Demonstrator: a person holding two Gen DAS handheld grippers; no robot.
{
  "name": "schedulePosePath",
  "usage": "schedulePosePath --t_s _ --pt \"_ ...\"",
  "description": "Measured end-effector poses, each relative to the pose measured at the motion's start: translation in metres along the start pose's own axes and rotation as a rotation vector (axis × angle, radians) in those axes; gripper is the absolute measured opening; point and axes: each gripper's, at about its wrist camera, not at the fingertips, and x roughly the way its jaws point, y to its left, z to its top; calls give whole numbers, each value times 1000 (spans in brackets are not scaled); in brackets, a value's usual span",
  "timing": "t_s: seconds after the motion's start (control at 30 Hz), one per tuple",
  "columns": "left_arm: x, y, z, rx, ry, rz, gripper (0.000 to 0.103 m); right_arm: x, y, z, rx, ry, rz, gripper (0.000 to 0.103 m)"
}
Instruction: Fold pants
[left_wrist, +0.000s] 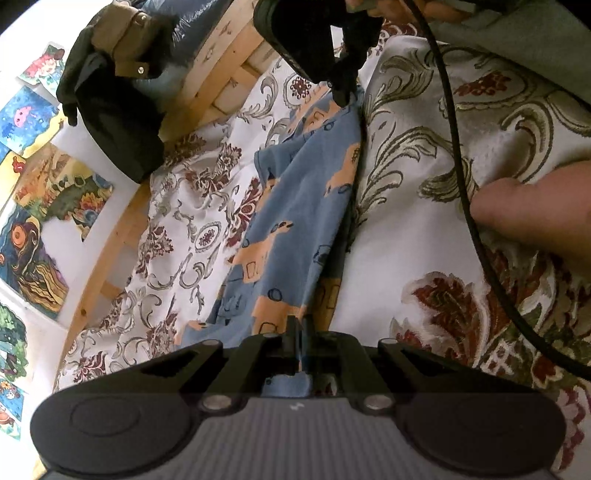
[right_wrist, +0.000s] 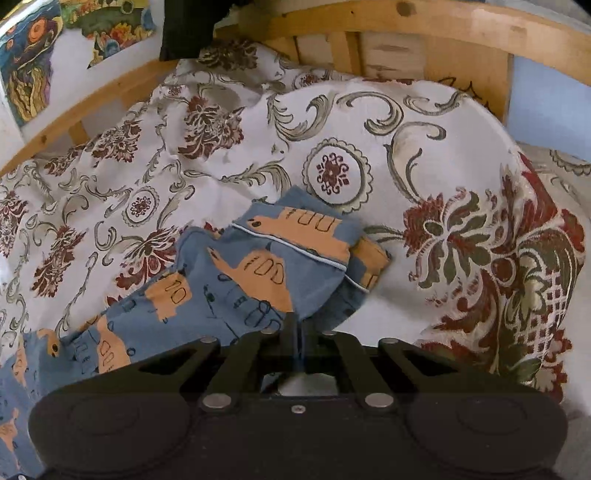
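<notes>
The pants (left_wrist: 295, 206) are blue with orange animal prints and hang stretched above a floral bedspread (left_wrist: 406, 229). My left gripper (left_wrist: 300, 328) is shut on the near end of the cloth. At the top of the left wrist view my right gripper (left_wrist: 345, 94) pinches the far end, so the fabric runs taut between the two. In the right wrist view the pants (right_wrist: 229, 280) trail left across the bedspread (right_wrist: 369, 122), a white-piped hem (right_wrist: 295, 247) lies folded over, and my right gripper (right_wrist: 295, 325) is shut on the cloth.
A wooden bed frame (right_wrist: 406, 26) curves along the far side. A dark jacket (left_wrist: 110, 107) hangs over the rail at the upper left. Colourful pictures (left_wrist: 40, 206) cover the wall. A black cable (left_wrist: 458, 166) crosses the right side, beside a person's hand (left_wrist: 532, 214).
</notes>
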Motion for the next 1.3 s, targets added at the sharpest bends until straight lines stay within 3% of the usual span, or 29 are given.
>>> schedulePosePath --t_s 0.17,0.33,0.43,0.5,0.57,0.67,0.73,0.8,0.87,1.07,1.23,1.3 --pt "0 0 0 0 7 2 2 6 -25 14 153 26 65 39" --pt "-1 4 2 -30 13 -21 3 18 -39 35 212 32 89 40" --pt "-3 21 2 -128 32 -116 11 24 -44 44 205 64 110 43" --pt "-9 46 0 -264 41 -257 35 26 -48 48 207 88 144 51" --pt "-10 73 -2 -385 40 -354 52 25 -52 50 220 108 188 67" --pt "3 116 -2 -545 51 -431 61 19 -60 48 268 78 231 87" --pt "21 143 5 -612 60 -434 72 18 -67 40 337 53 246 87" --pt "46 170 21 -637 35 -418 95 20 -74 31 435 41 267 88" --pt "71 189 42 -632 -1 -405 103 23 -75 30 455 38 283 93" --pt "158 210 111 -637 -32 -583 103 21 -77 26 490 -8 323 101" --pt "222 206 146 -692 39 -789 102 20 -77 24 498 -21 299 97" --pt "237 202 156 -693 78 -846 94 20 -77 23 502 -24 279 92"
